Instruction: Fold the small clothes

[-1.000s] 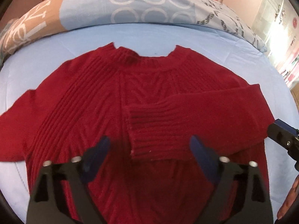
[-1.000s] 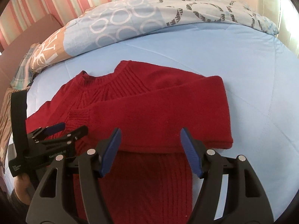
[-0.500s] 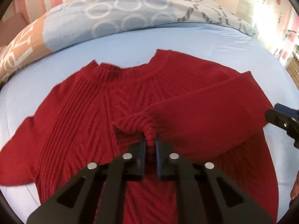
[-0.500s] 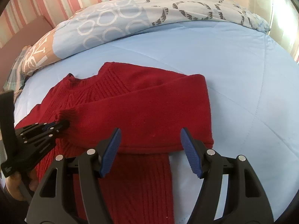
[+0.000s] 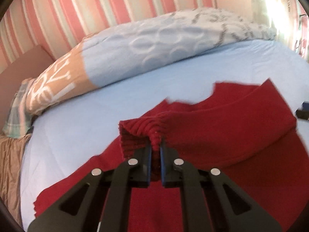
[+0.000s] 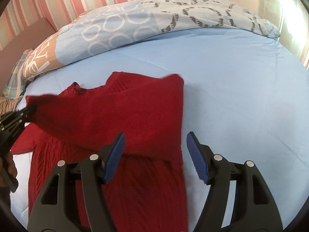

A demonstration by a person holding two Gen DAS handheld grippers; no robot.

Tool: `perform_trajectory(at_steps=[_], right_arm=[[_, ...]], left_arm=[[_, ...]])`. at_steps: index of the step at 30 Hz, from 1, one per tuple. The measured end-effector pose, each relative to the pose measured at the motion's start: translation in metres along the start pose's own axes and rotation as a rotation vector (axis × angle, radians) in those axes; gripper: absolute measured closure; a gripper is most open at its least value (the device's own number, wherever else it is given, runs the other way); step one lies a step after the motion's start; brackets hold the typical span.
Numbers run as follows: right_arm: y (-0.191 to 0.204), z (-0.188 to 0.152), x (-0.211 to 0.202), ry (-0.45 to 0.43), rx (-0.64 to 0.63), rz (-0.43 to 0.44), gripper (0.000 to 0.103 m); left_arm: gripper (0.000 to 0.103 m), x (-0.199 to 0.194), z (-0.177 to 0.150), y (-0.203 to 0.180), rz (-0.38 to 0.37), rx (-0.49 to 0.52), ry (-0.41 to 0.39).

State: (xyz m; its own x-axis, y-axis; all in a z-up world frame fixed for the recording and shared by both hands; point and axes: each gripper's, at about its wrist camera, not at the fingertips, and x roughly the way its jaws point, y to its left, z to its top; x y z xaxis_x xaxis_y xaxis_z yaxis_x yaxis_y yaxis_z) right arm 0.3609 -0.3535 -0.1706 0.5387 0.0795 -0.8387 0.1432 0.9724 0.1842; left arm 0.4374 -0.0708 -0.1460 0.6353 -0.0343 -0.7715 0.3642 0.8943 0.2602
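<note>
A red knit sweater (image 6: 135, 116) lies on the light blue bed sheet (image 6: 241, 77). Its right sleeve is folded across the chest. My left gripper (image 5: 155, 148) is shut on the ribbed cuff (image 5: 139, 131) of that sleeve and holds it lifted above the sweater body (image 5: 241, 174). In the right wrist view the left gripper (image 6: 29, 110) shows at the far left, pulling the cuff leftwards. My right gripper (image 6: 154, 154) is open and empty, hovering over the sweater's right edge near the folded sleeve.
A rolled duvet (image 6: 144, 19) with ring patterns lies along the far side of the bed, under a striped pink wall (image 5: 115, 9). A brown headboard (image 5: 25, 67) and a plaid pillow (image 5: 17, 116) are at the left. Bare sheet (image 5: 87, 125) surrounds the sweater.
My left gripper closed on the sleeve cuff, then lifted it and carried it to the left across the sweater. The right gripper stayed open over the sweater's right side.
</note>
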Motion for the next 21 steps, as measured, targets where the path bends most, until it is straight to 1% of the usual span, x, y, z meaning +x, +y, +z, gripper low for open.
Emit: perform_trajectory(at_steps=[2,3,5,6,8,10,11,13,16,17,18,19,20,21], right_arm=[[0.006,0.000,0.011,0.013,-0.010,0.004,0.034],[0.010,0.000,0.019,0.023,-0.023,0.004,0.034],[0.015,0.000,0.031,0.042,-0.042,0.002,0.034],[0.018,-0.001,0.041,0.066,-0.061,-0.023,0.035],[0.021,-0.004,0.053,0.089,-0.091,-0.060,0.035],[0.020,-0.007,0.061,0.107,-0.117,-0.083,0.035],[0.020,-0.007,0.062,0.109,-0.129,-0.087,0.035],[0.019,-0.007,0.060,0.106,-0.131,-0.084,0.035],[0.020,-0.004,0.051,0.082,-0.122,-0.059,0.035],[0.021,-0.003,0.048,0.071,-0.123,-0.052,0.035],[0.024,-0.003,0.043,0.057,-0.128,-0.038,0.034],[0.027,-0.004,0.041,0.052,-0.134,-0.031,0.034],[0.031,-0.006,0.042,0.059,-0.144,-0.023,0.034],[0.034,-0.007,0.043,0.066,-0.152,-0.019,0.034]], left_arm=[[0.096,0.011,-0.017,0.017,-0.014,-0.038,0.052],[0.096,0.022,-0.028,0.024,-0.035,-0.066,0.092],[0.095,0.044,-0.050,0.028,-0.062,-0.095,0.163],[0.094,0.048,-0.055,0.027,-0.059,-0.093,0.165],[0.086,0.046,-0.057,0.026,-0.031,-0.079,0.147],[0.062,0.045,-0.055,0.027,0.011,-0.075,0.148],[0.058,0.045,-0.055,0.030,0.016,-0.088,0.149],[0.049,0.038,-0.057,0.041,-0.010,-0.131,0.147],[0.038,0.021,-0.060,0.052,-0.028,-0.164,0.139],[0.036,0.016,-0.060,0.055,-0.043,-0.185,0.136],[0.033,0.011,-0.060,0.056,-0.079,-0.220,0.134],[0.032,0.008,-0.059,0.055,-0.113,-0.244,0.136],[0.032,0.005,-0.059,0.052,-0.126,-0.251,0.139],[0.032,0.005,-0.057,0.046,-0.119,-0.241,0.143]])
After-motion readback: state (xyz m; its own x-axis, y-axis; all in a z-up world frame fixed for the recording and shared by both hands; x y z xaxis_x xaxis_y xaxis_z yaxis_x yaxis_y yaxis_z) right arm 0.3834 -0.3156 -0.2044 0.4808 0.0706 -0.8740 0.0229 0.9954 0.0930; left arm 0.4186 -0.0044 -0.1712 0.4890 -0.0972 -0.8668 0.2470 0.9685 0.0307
